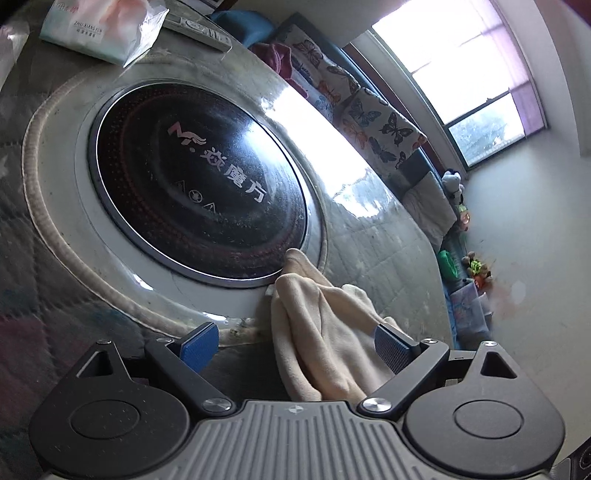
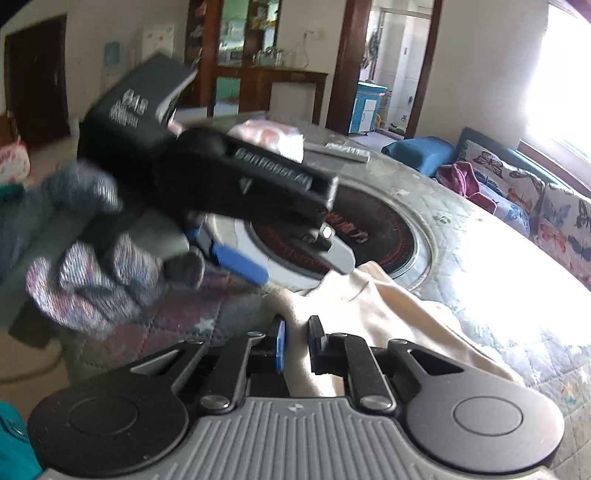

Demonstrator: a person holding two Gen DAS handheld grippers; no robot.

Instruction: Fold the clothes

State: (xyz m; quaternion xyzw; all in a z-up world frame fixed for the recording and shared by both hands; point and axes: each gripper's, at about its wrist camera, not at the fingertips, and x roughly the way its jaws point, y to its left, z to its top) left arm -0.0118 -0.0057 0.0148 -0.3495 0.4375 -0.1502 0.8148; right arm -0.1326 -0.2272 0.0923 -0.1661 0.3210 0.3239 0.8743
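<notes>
A cream garment (image 1: pixel 325 332) lies bunched on the quilted table cover, its tip over the rim of a black round cooktop (image 1: pixel 199 181). My left gripper (image 1: pixel 295 347) is open, its blue pads (image 1: pixel 199 347) wide apart; the cloth lies between them, nearer the right pad. In the right wrist view the cream garment (image 2: pixel 388 314) runs from the cooktop (image 2: pixel 369 240) down to my right gripper (image 2: pixel 297 343), which is shut on its edge. The left gripper (image 2: pixel 280 262), held in a gloved hand (image 2: pixel 92 266), hovers open just above the cloth.
A tissue pack (image 1: pixel 99 29) and a remote control (image 1: pixel 203 29) lie at the table's far side. A sofa with butterfly-print cushions (image 1: pixel 369 114) runs under the window (image 1: pixel 472 74). A cabinet (image 2: pixel 266 85) stands behind the table.
</notes>
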